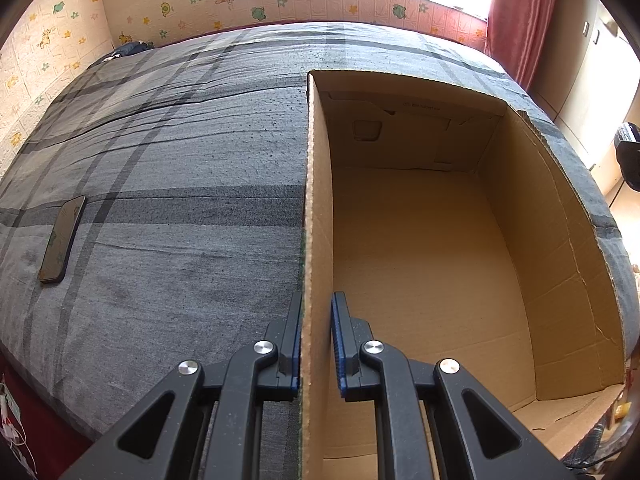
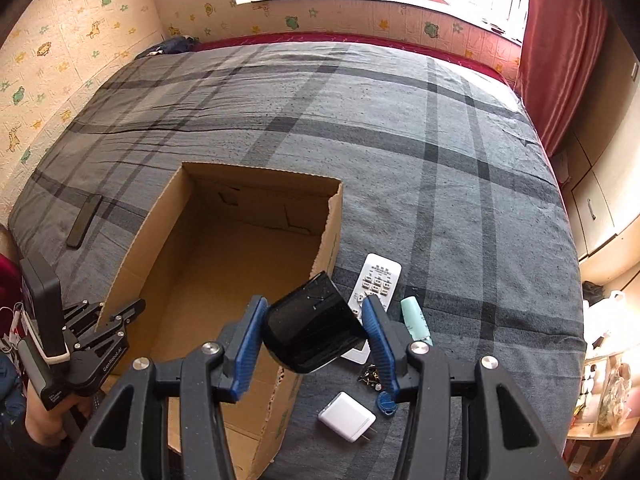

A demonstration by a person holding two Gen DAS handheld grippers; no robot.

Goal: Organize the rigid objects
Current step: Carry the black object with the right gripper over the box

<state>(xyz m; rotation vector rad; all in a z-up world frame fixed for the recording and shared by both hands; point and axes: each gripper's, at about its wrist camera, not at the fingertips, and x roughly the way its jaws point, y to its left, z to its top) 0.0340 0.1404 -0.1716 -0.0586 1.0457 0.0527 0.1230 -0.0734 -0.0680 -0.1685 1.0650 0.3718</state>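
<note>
An open, empty cardboard box (image 1: 420, 248) lies on the grey plaid bed; it also shows in the right wrist view (image 2: 224, 264). My left gripper (image 1: 316, 344) is shut on the box's left wall; in the right wrist view it (image 2: 120, 316) grips the box's near left edge. My right gripper (image 2: 312, 328) is shut on a glossy black rounded object (image 2: 312, 328), held above the box's right wall. On the bed to the right of the box lie a white remote (image 2: 376, 284), a mint tube (image 2: 416, 318), a white charger (image 2: 347, 416), small screws (image 2: 370, 376) and a blue cap (image 2: 386, 403).
A dark phone (image 1: 63, 240) lies on the bed left of the box, also in the right wrist view (image 2: 85, 221). A red curtain (image 2: 560, 52) and cabinets stand at the right. A patterned wall runs behind and to the left of the bed.
</note>
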